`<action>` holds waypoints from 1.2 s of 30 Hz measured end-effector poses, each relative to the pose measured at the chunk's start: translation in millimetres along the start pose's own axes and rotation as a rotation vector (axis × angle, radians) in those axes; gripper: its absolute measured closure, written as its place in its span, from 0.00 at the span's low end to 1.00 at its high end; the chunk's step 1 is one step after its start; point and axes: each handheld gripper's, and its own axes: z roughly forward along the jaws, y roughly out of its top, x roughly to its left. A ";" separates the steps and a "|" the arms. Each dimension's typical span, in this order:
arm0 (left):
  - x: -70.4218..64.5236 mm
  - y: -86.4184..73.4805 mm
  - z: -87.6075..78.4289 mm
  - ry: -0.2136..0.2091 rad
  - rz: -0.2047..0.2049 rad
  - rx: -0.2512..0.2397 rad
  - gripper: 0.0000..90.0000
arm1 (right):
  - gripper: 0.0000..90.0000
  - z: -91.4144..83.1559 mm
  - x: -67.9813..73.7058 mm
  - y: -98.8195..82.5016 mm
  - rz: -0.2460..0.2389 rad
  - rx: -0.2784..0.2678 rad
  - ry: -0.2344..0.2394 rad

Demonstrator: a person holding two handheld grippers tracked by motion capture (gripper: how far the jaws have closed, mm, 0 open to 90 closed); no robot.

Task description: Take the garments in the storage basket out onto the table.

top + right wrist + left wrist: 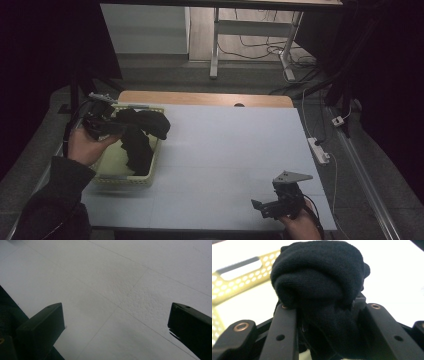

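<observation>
**Cloth held over the basket by the left gripper**

Cloth [140, 131], black and knitted, hangs at the far left of the table [225, 150], bunched at the top and trailing down into the basket [150, 172]. The relation that counts is this one: the cloth lies straight ahead of the left gripper [102, 120], to its right in the high view, with its long axis running from the jaws out over the basket's right wall and then drooping toward the near side. In the left gripper view the cloth [317, 277] bulges as a rounded wad just past the jaw tips, and the perforated yellow basket [242, 280] sits behind it.

The left gripper [322, 312] is clamped on the cloth; fabric fills the gap between the jaws, which stand only as far apart as the wad forces them (a firm pinch, by the look of the folds). The left hand [86, 145] carries it just beside the basket's left rim.

The right gripper [277, 200] rests well apart, at the near right edge of the table, under the right hand [300, 225]. Its jaws are spread wide with only bare table surface [112, 290] between them, and it touches nothing that I can see. The left hand is plainly the nearer one, so I judge the next move with the cloth falls to it.
</observation>
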 end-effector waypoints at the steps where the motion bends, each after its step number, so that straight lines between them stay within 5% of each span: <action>1: 0.0 0.0 0.0 0.000 0.000 0.000 0.70 | 0.01 0.0 0.0 0.0 0.000 -0.001 0.000; 16: -35.5 50.4 4.5 -0.065 0.093 -0.041 0.69 | 0.01 -0.3 -0.1 -0.2 -0.001 -0.003 0.001; 36: -71.3 101.8 23.0 -0.126 0.164 -0.055 0.69 | 0.01 -0.6 -0.4 -0.4 0.006 -0.007 0.006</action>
